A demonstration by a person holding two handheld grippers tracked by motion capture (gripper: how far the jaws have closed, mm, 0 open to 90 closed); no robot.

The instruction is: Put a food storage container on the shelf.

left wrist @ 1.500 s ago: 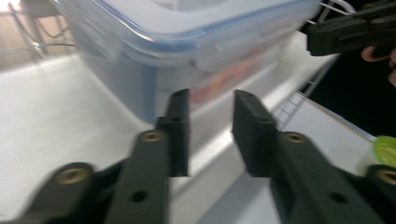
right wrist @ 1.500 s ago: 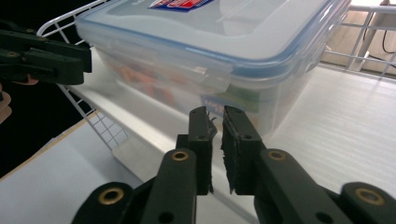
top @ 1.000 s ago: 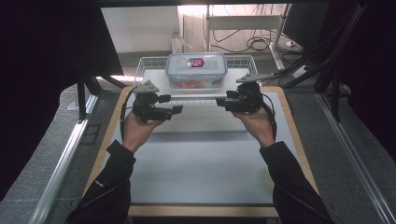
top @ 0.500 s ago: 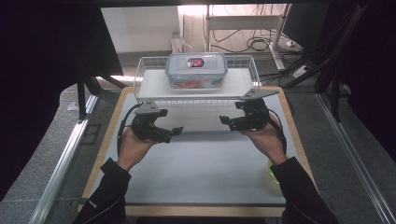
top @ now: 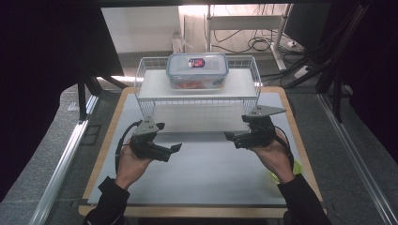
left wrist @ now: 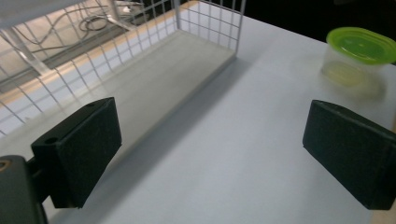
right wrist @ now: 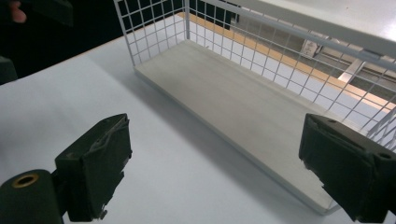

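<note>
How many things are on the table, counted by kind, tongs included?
Wire rack: 1
Lidded containers: 2, one blue-rimmed on top of the rack, one green-lidded on the table
Tongs: 2, left tongs and right tongs, both empty
Total: 5

No legible text, brand, number or sign in any view. The only candidate is a small red and dark label (top: 196, 62) on the lid of the clear lidded container (top: 197, 71) standing on the top shelf of the white wire rack (top: 197, 101), seen in the high view; its print is too small and blurred to read. The green-lidded tub (left wrist: 358, 59) in the left gripper view bears no visible marking.
</note>
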